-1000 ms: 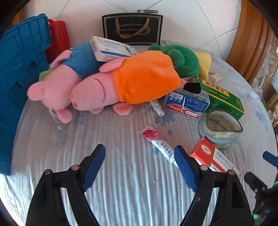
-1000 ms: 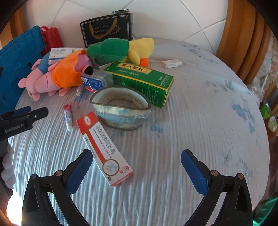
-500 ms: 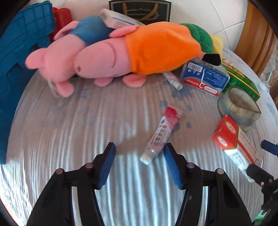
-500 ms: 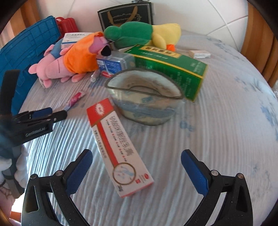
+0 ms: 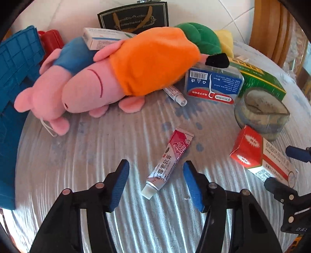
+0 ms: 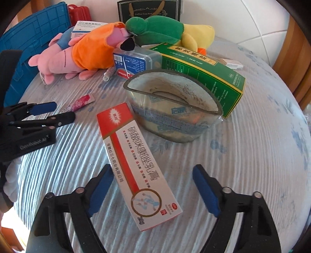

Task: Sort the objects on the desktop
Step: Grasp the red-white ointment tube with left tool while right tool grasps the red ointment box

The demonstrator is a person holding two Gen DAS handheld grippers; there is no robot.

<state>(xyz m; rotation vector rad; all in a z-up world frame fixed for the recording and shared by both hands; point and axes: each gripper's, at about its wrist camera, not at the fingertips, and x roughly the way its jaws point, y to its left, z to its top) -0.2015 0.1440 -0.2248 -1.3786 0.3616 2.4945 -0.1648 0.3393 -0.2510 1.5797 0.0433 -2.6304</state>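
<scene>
1. Left wrist view: left gripper (image 5: pixel 155 183) low over striped tablecloth (image 5: pixel 81 155), jaws apart and just been closing, blue pads either side of ointment tube (image 5: pixel 170 162), no contact with it visible.
2. Tube lying flat on cloth, white cap end toward camera between the pads, red crimped end pointing away.
3. Behind: pink plush in orange shirt (image 5: pixel 136 64) lying across second pink plush in blue shirt (image 5: pixel 58 81); white medicine box (image 5: pixel 105 39) resting on top of them.
4. Green-yellow plush (image 5: pixel 202 39) at back, black gift bag (image 5: pixel 134 16) against wall, blue crate (image 5: pixel 17 77) and red case (image 5: pixel 51 40) at left.
5. Small white tube (image 5: pixel 175 94) sticking out from under orange plush, just beside blue floss box (image 5: pixel 213 85); green carton (image 5: pixel 260 77) behind tape roll (image 5: pixel 262 114).
6. Red-white ointment carton (image 5: pixel 258 157) at right, right gripper's tips around its far end.
7. Right wrist view: right gripper (image 6: pixel 153 186) jaws wide apart and just been closing, straddling near end of red-white ointment carton (image 6: pixel 134 161); pads not pressing it.
8. Carton flat on cloth, touching or just beside tape roll (image 6: pixel 173 109) at its far end, can't tell which.
9. Left gripper (image 6: pixel 48 112) visible at left, ointment tube (image 6: pixel 81 102) at its tips.
10. Small white box (image 6: pixel 232 64) far right, apart from the rest.
</scene>
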